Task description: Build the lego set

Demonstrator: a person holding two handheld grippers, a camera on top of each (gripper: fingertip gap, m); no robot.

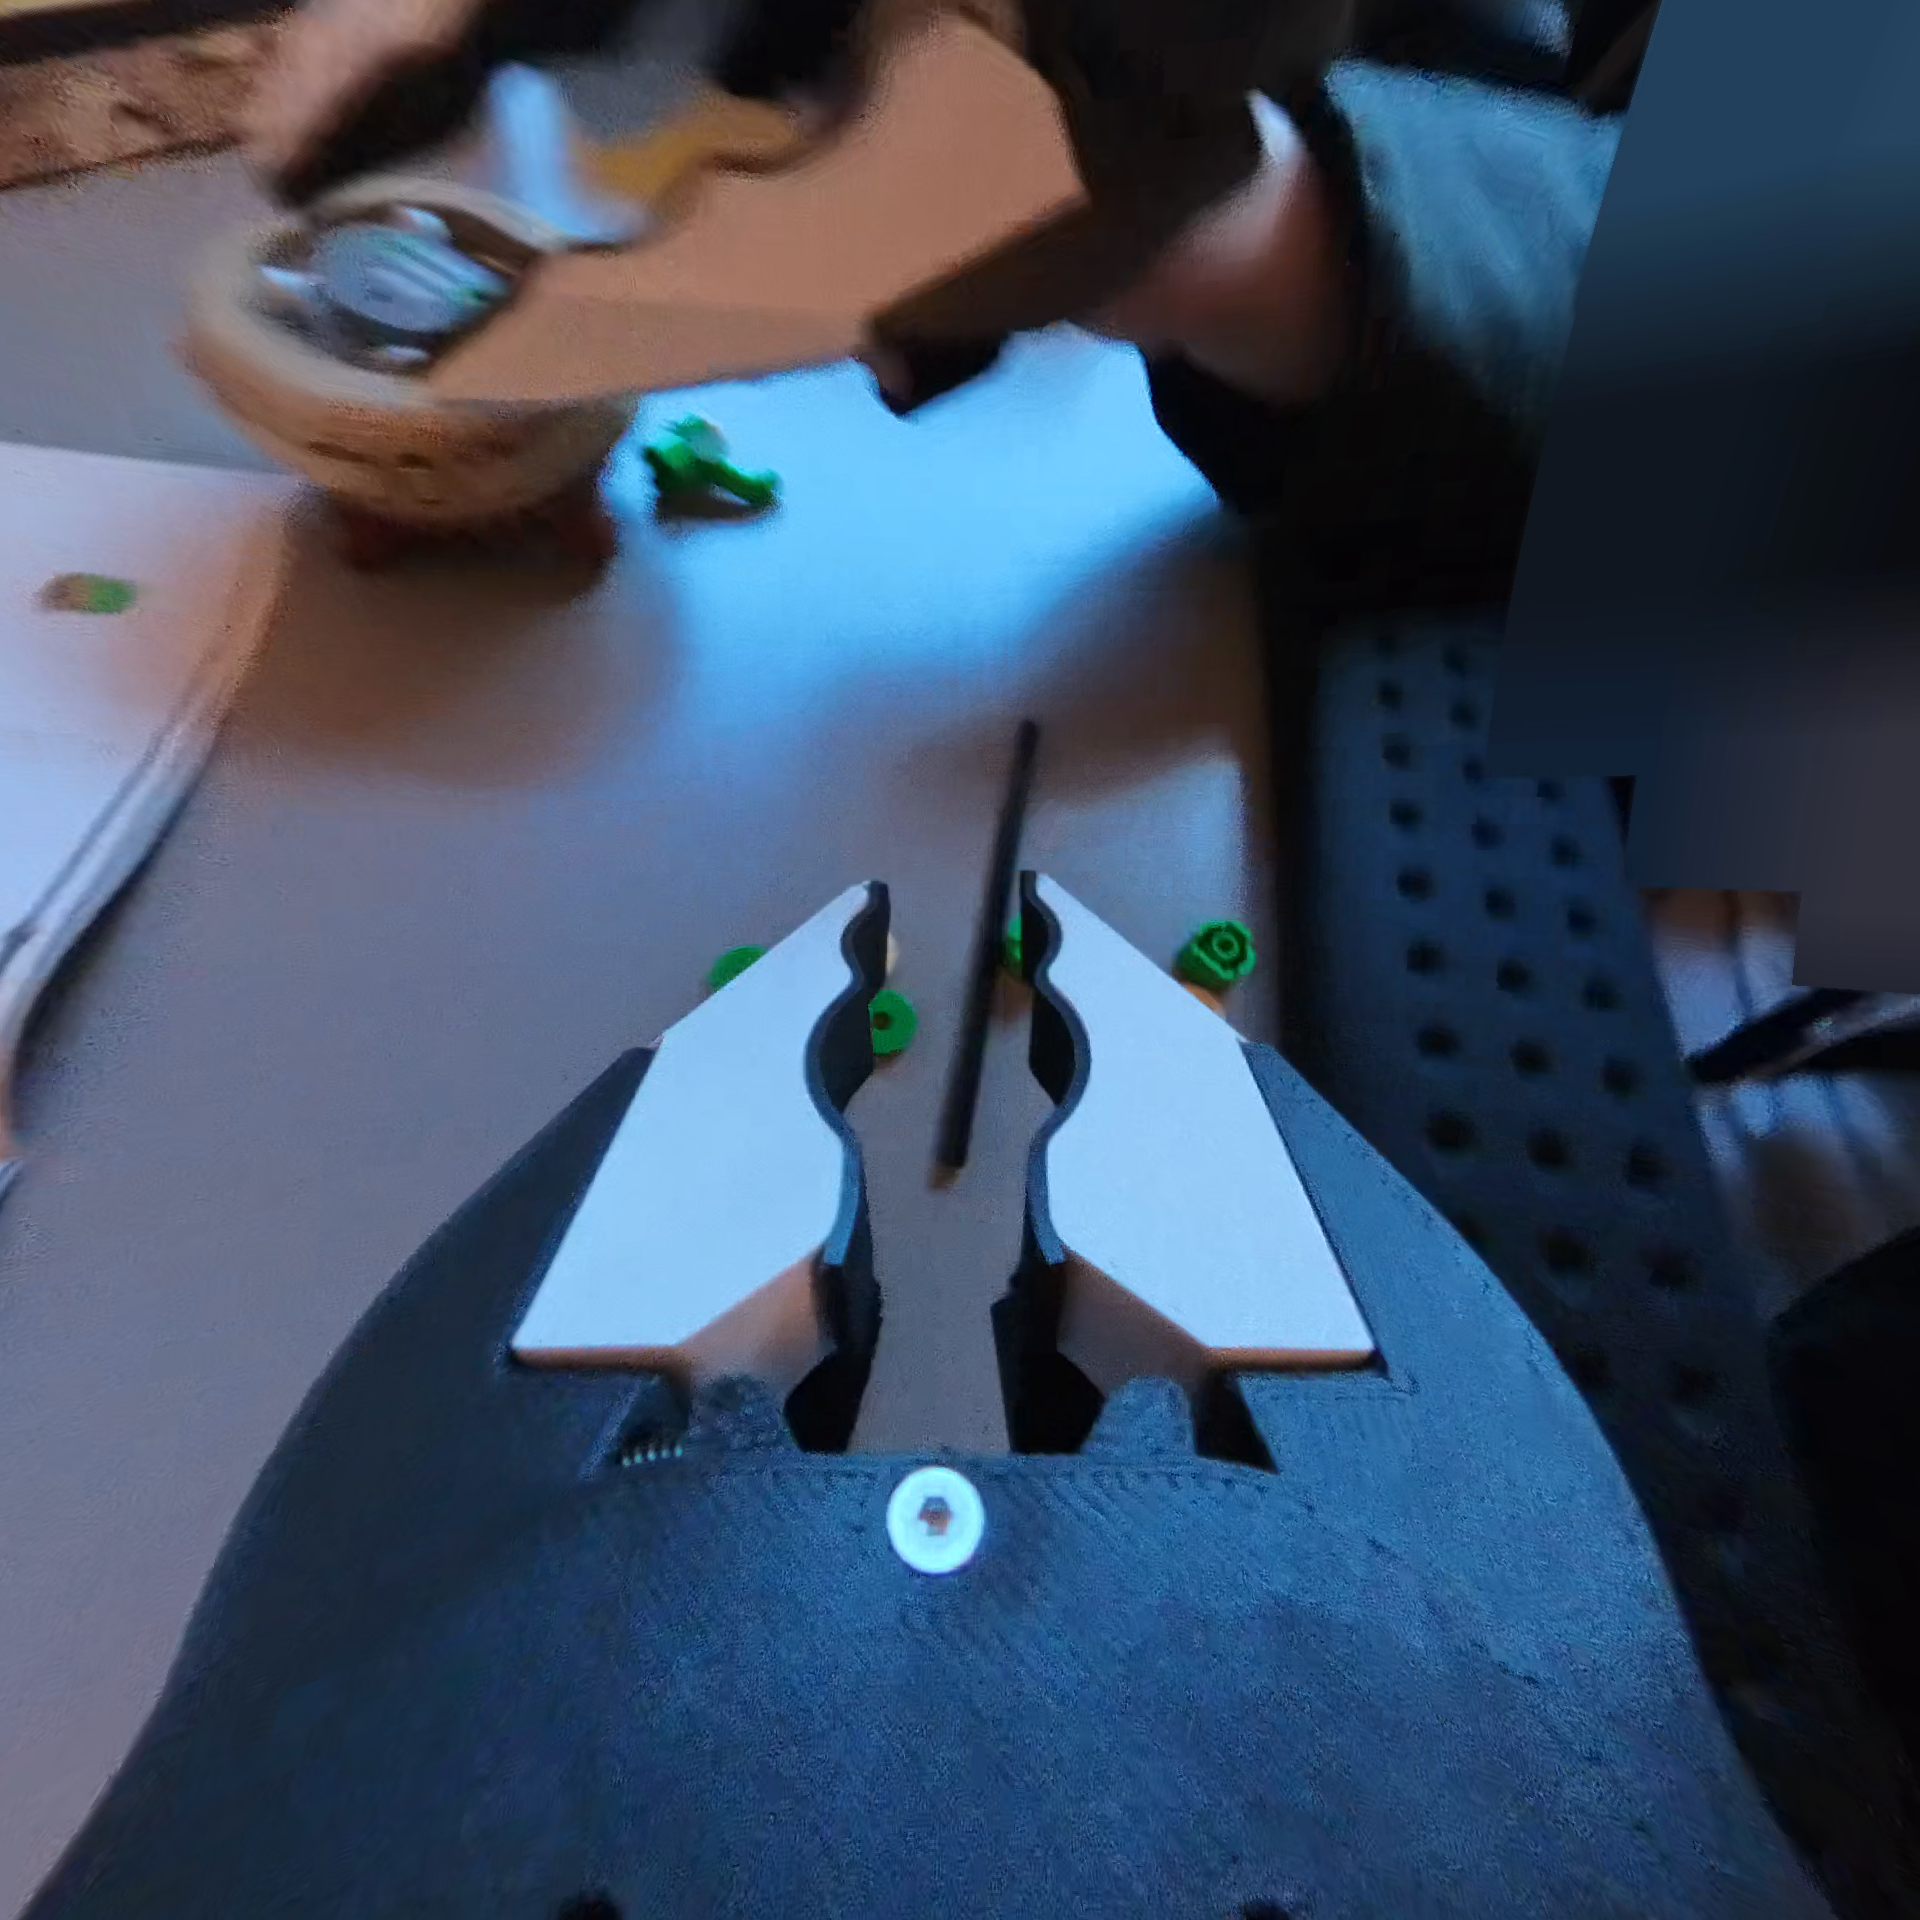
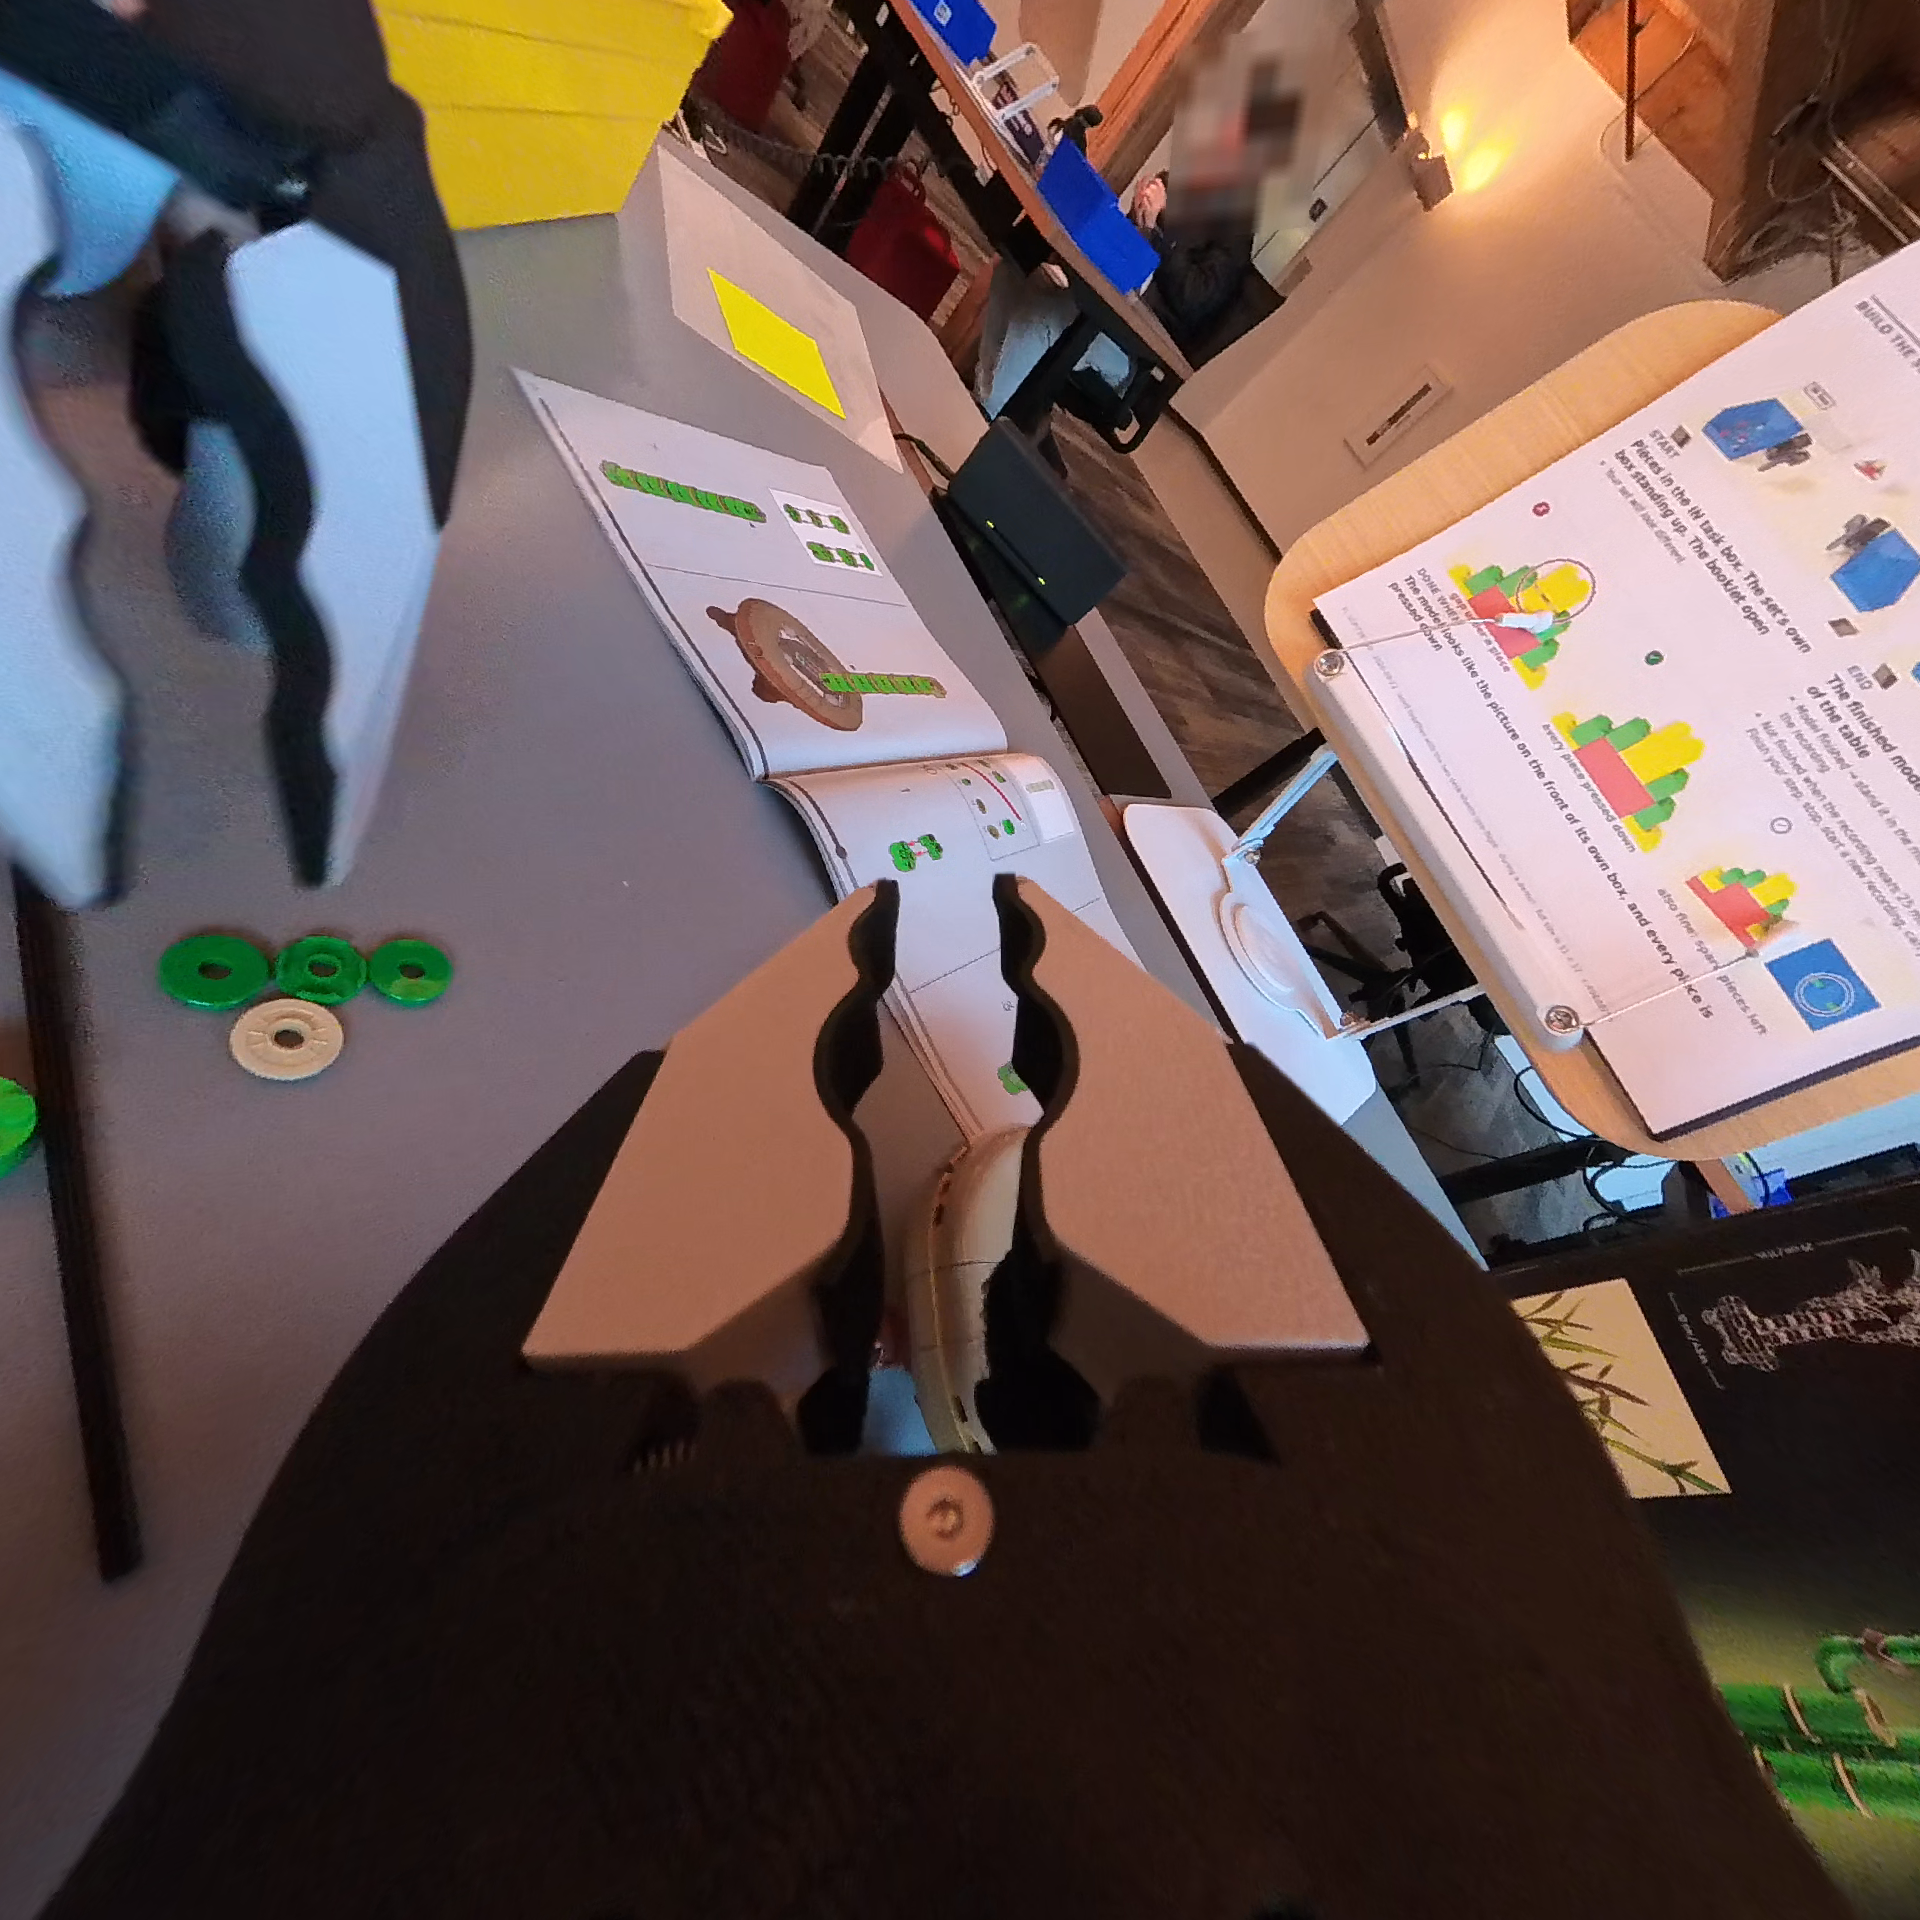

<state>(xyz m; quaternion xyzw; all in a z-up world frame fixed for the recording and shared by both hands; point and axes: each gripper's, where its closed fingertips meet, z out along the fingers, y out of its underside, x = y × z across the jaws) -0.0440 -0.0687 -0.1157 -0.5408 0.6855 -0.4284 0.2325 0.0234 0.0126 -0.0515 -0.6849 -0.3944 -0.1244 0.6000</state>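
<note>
My right gripper is shut on the rim of a round tan and brown lego base, which it holds above the grey table. In the left wrist view the base shows blurred at the upper left. My left gripper is open and empty, low over a thin black rod and small green round pieces. In the right wrist view the left gripper hangs above three green discs and a tan disc. The rod lies at the far left.
An open instruction booklet lies on the table beyond the discs. A wooden stand with a printed sheet is at the right, and the set's dark box at the lower right. A yellow bin stands behind. A loose green piece lies farther off. The right gripper is farther from the tan disc, some 12 centimeters, than the left, some 4 centimeters.
</note>
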